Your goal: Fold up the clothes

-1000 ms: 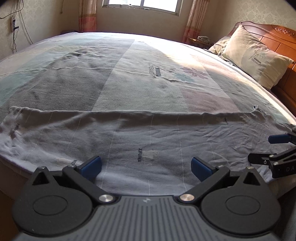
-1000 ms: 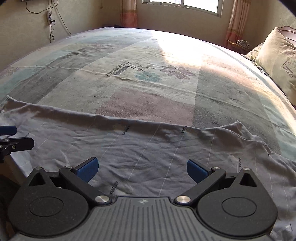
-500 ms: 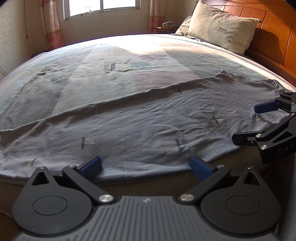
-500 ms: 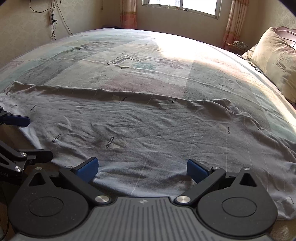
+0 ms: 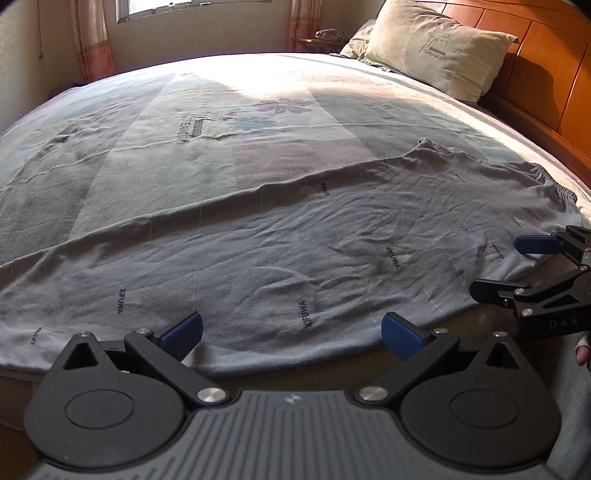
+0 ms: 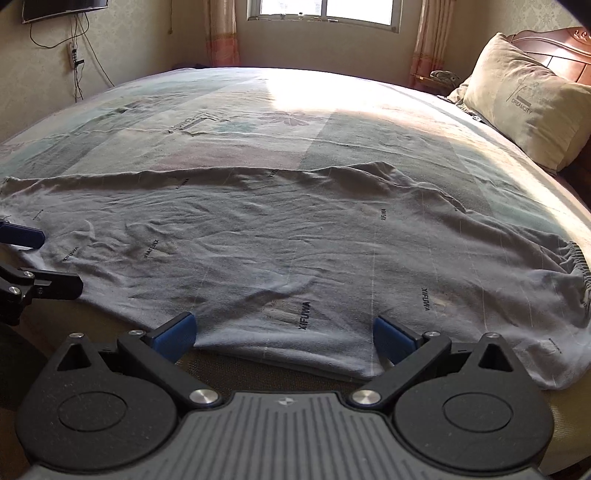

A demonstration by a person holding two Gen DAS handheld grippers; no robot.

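Left gripper (image 5: 291, 332) gaping wide, holding nothing, hovering at bed (image 5: 258, 110) near edge over grey garment (image 5: 295, 243); right gripper (image 6: 284, 330) likewise wide, empty.

garment (image 5: 295, 236) spread on bed (image 5: 221, 110), ahead of both tools | left tool (image 5: 291, 332) left of right tool (image 6: 284, 330) | pillow (image 5: 436, 51) far right | window (image 6: 321, 11) behind bed

We are in a home bedroom: a wide bed (image 6: 332, 122) with a wooden headboard (image 5: 535, 62), a pillow (image 6: 528, 107), a curtained window (image 6: 325, 14), and a wall-mounted television (image 6: 62, 7).
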